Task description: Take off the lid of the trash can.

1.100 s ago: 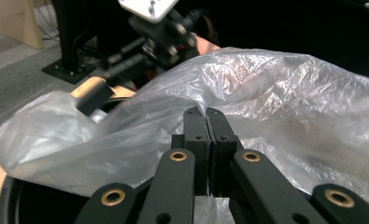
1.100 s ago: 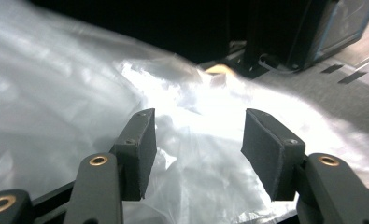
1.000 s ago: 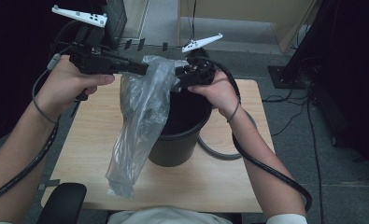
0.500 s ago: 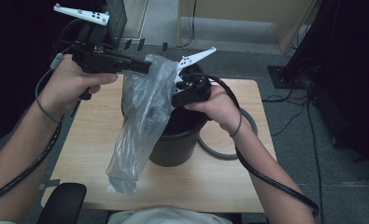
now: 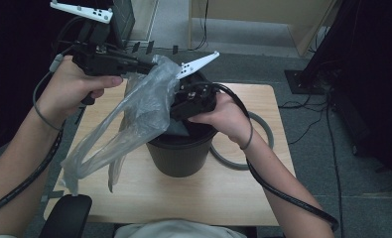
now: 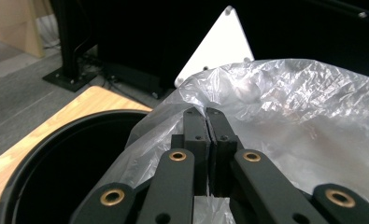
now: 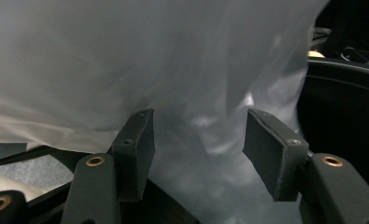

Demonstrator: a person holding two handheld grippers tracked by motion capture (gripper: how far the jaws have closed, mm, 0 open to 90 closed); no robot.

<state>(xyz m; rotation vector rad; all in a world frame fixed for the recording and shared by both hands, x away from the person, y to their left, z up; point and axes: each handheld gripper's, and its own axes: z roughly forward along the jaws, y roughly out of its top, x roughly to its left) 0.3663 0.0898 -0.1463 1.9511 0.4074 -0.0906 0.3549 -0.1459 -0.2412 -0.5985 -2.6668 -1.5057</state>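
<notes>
Holding a clear plastic bag (image 5: pixel 144 106) pinched at its upper edge, the left gripper (image 6: pixel 209 122) keeps its jaws clamped together on the film above a black bin (image 5: pixel 178 153) that stands at the middle of a wooden table (image 5: pixel 263 193). From the pinch the bag hangs toward seven o'clock in the high view, its tail trailing down past the bin's side to the table's near-left edge. At three o'clock of the bag, the right gripper (image 7: pixel 198 140) faces the film with its jaws parted; they have just been opening further, and folds of plastic lie between the pads, which do not appear to press on them. A grey ring (image 5: pixel 268 139) lies on the table at three o'clock of the bin. The bag looks nearly weightless, limp and slick, so it will likely sag, cling to itself and slip out of a shallow pinch. A sound hold would probably be on a gathered fold of the rim opposite the left gripper's pinch, taken deep between the pads, so the mouth can be spread over the bin's opening. Thin film like this may stretch or tear if pulled hard against the bin's edge.
</notes>
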